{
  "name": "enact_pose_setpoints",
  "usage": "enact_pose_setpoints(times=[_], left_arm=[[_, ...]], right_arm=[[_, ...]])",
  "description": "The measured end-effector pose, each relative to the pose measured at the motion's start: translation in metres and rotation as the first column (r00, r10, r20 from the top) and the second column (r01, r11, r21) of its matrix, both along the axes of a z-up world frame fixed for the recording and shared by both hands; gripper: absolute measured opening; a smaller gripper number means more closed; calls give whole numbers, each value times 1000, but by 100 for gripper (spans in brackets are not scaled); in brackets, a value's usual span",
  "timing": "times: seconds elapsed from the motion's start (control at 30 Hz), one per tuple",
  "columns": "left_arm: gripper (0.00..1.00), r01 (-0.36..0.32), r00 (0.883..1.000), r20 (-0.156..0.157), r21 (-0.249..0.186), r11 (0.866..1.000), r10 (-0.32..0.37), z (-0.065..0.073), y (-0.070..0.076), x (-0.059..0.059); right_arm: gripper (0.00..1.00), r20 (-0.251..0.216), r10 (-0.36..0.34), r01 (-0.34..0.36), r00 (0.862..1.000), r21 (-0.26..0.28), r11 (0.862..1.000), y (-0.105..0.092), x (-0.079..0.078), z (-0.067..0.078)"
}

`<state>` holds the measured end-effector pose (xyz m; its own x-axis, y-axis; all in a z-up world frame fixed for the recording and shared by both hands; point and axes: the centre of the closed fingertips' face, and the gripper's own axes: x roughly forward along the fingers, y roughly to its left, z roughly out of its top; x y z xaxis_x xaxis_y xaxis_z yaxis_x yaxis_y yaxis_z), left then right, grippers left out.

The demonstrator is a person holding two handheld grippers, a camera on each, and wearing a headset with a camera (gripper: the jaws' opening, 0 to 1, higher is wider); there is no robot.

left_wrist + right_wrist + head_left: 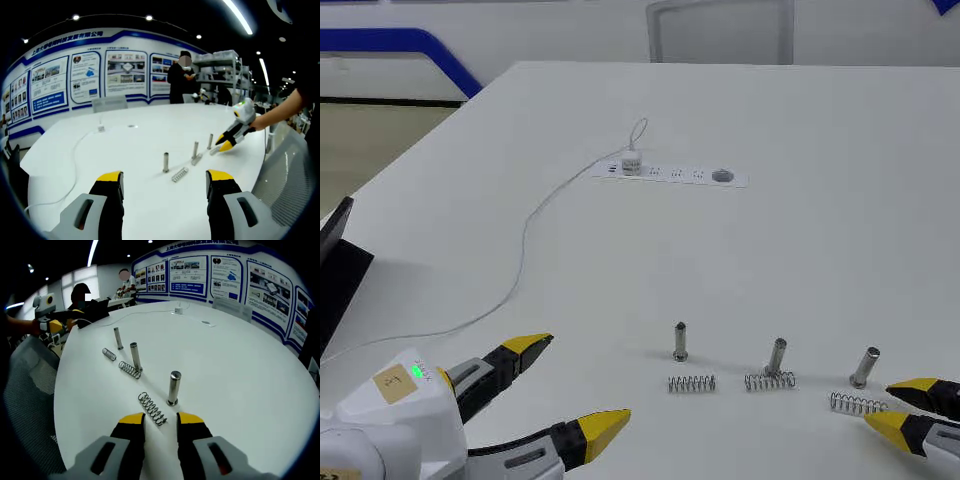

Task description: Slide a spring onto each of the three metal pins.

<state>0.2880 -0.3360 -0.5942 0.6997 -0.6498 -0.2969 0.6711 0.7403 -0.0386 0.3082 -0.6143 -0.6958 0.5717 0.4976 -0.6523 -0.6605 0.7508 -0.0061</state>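
Three pins upright in row on worktop: left pin, middle pin, right pin. Three springs lying flat, one just near each pin: left spring, middle spring, right spring. Left tool wide open, empty, near left, well apart from pins, bare worktop between. Right tool narrowly open, empty, tips just beside right spring's right end. Power strip far, cable trailing left.

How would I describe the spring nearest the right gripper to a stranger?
On the white table, three metal pins stand in a row, a spring lying by each. Yours is the end spring, just ahead of the right gripper's yellow fingers.
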Motion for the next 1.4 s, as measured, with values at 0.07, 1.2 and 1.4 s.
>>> enact_pose_setpoints(times=[0.07,1.2,1.4], left_arm=[[68,-3,1000,-3,0,1000,3,-1,1,0],[67,20,1000,-13,13,1000,-20,-4,-3,-3],[66,38,999,-8,24,999,-38,-4,-6,-5]], right_arm=[[25,-9,22,-22,1000,-3,1000,2,-1,-2],[11,-24,170,-171,985,-24,985,20,-17,-7],[11,-30,145,-146,989,-29,989,18,-16,-8]])
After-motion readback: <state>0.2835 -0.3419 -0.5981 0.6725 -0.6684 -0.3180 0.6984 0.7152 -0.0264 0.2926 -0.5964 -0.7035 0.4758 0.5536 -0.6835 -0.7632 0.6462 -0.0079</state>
